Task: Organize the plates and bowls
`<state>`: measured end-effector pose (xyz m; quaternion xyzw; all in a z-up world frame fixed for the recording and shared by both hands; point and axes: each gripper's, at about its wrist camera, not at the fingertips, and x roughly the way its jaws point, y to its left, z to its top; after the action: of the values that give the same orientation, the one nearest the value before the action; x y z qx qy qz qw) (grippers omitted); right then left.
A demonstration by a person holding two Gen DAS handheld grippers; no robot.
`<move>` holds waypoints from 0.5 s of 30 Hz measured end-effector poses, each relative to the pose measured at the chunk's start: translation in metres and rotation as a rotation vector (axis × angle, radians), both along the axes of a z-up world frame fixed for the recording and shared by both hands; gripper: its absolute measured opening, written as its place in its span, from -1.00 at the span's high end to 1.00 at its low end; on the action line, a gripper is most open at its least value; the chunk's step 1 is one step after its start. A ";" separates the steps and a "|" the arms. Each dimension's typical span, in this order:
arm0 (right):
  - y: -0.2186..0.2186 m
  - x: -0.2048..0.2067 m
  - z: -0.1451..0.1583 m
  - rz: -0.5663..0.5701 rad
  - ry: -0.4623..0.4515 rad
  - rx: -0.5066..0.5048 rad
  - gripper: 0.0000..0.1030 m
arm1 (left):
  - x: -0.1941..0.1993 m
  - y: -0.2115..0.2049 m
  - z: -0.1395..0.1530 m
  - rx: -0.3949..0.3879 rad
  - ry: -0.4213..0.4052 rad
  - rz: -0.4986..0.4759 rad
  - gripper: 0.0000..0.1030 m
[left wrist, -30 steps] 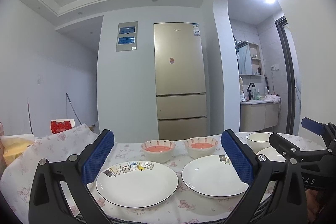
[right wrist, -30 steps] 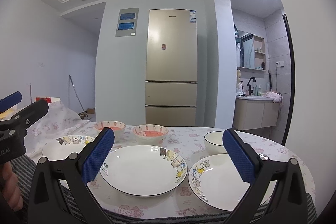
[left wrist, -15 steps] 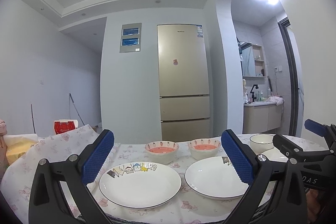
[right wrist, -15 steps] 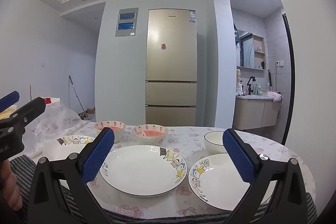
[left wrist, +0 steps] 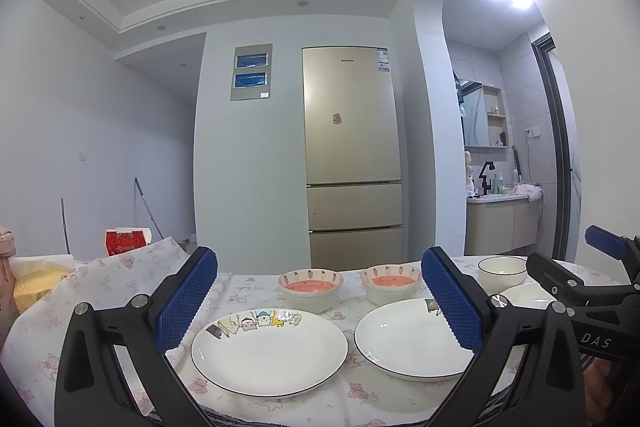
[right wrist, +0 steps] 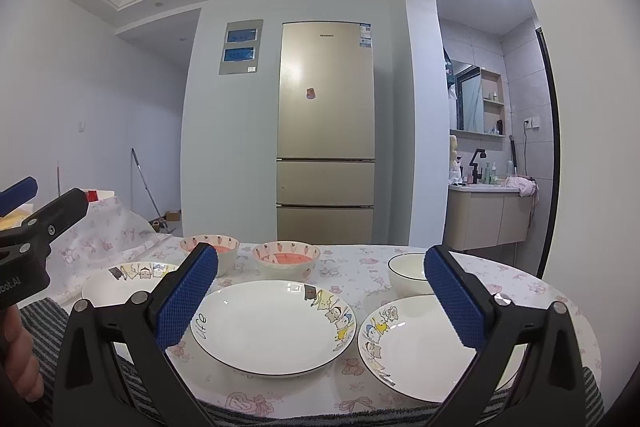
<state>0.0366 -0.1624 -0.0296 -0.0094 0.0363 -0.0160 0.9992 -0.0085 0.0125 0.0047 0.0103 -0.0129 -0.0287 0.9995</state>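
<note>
Change vs 1 s ago: left wrist view shifted slightly, plates untouched; sorting not begun.
L→R:
- Left gripper (left wrist: 318, 301): jaws wide apart, holds nothing.
- Cartoon plate (left wrist: 269, 350), empty.
- 2 carrot-print bowls (left wrist: 311, 289) (left wrist: 391, 283), pink inside.
- Middle plate (right wrist: 273, 327), empty.
- White bowl (right wrist: 409, 273); contents unclear.
- Right plate (right wrist: 420, 347), empty.
- Right gripper (right wrist: 320, 301): spread open, holds nothing.
</note>
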 end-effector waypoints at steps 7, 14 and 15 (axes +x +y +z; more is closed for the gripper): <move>-0.001 -0.001 0.000 -0.004 -0.005 0.009 -1.00 | 0.000 0.000 0.000 0.000 0.000 0.000 -1.00; -0.002 -0.003 0.000 -0.004 -0.010 0.017 -1.00 | 0.000 0.001 0.000 0.000 -0.001 -0.001 -1.00; -0.002 -0.003 0.000 -0.005 -0.010 0.017 -1.00 | 0.000 0.001 0.000 0.000 -0.001 -0.001 -1.00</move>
<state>0.0333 -0.1645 -0.0293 -0.0007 0.0315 -0.0182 0.9993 -0.0083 0.0131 0.0046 0.0102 -0.0132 -0.0291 0.9994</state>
